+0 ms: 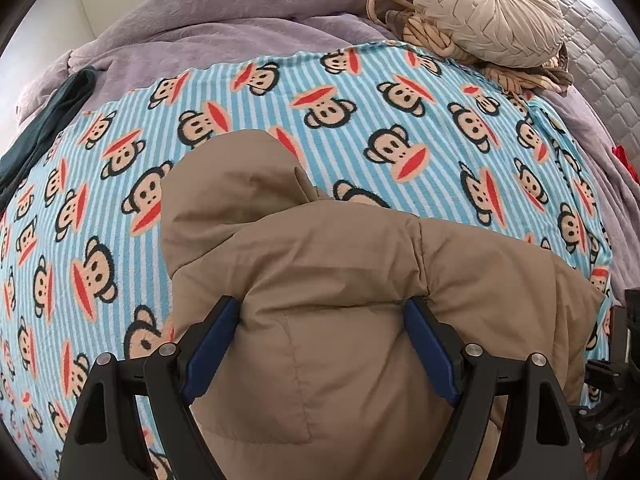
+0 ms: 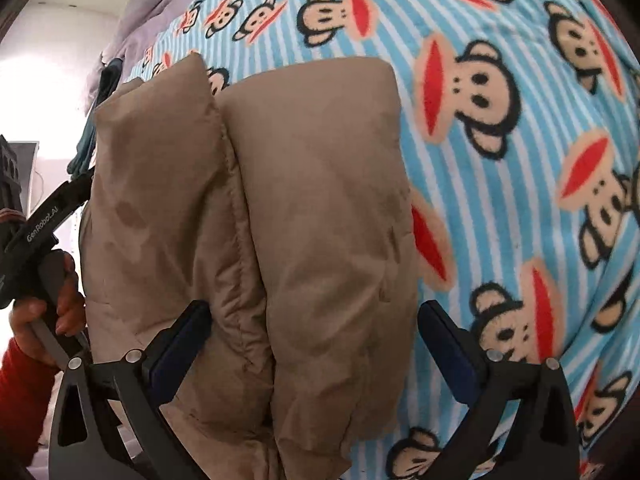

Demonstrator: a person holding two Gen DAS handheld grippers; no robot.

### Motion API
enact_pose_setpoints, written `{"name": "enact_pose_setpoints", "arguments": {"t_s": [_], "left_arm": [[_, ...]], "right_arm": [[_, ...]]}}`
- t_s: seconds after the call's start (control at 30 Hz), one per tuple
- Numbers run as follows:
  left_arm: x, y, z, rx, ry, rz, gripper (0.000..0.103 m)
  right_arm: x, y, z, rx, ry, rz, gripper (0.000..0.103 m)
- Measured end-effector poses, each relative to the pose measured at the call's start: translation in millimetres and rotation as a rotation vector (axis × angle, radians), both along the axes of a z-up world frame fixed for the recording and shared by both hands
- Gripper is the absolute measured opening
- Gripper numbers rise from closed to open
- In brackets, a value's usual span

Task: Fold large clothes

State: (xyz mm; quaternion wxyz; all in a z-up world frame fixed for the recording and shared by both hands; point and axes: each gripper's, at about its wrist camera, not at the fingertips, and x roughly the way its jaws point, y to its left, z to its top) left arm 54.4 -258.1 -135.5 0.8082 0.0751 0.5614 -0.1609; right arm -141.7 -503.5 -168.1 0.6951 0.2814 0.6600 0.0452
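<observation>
Your tan puffer jacket [image 1: 320,280] lies on the monkey-print blanket [image 1: 400,100], already bundled into thick layers. Left gripper [image 1: 324,344] and right gripper [image 2: 316,340] both straddle it, jaws wide, bulk between the fingers. Folding looks mostly done; squaring and tidying remain.

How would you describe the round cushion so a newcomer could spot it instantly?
Start from the blue striped monkey-print blanket spread over the lilac bedcover. At its far right corner sits the round cushion: beige, pleated, with a central button. Unlike the plain tan puffer jacket nearer the camera, it is a gathered disc resting on braided fabric.
</observation>
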Motion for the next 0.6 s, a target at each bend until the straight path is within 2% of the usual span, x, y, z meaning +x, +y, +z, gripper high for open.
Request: {"name": "enact_pose_setpoints", "arguments": {"t_s": [0.13, 0.2, 0.3, 0.33, 0.37, 0.43, 0.5, 0.6], "left_arm": [[1, 6, 6, 0.013, 0.019, -0.001, 0.084], [0, 16, 15, -0.009, 0.04, -0.013, 0.084], [-4, 47, 28, -0.127, 0.094, 0.005, 0.085], [-6, 67, 29, -0.198, 0.134, 0.026, 0.089], [-9, 81, 30, -0.245, 0.152, 0.045, 0.102], [-19, 110, 29, -0.315, 0.156, 0.084, 0.103], [-27, 127, 19, -0.358, 0.207, 0.102, 0.103], [-38, 145, -14, -0.508, 0.367, 0.147, 0.103]], "right_arm": [[7, -3, -28, 0.134, 0.037, -0.015, 0.103], [8, -4, -39, 0.202, 0.045, -0.034, 0.103], [10, 0, -44, 0.227, 0.024, -0.023, 0.103], [9, 0, -44, 0.234, 0.016, -0.02, 0.103], [8, 3, -43, 0.24, 0.013, -0.02, 0.103], [8, 5, -45, 0.254, 0.006, -0.018, 0.103], [1, -1, -45, 0.265, 0.0, -0.013, 0.103], [-4, -12, -47, 0.273, -0.009, -0.002, 0.103]]}}
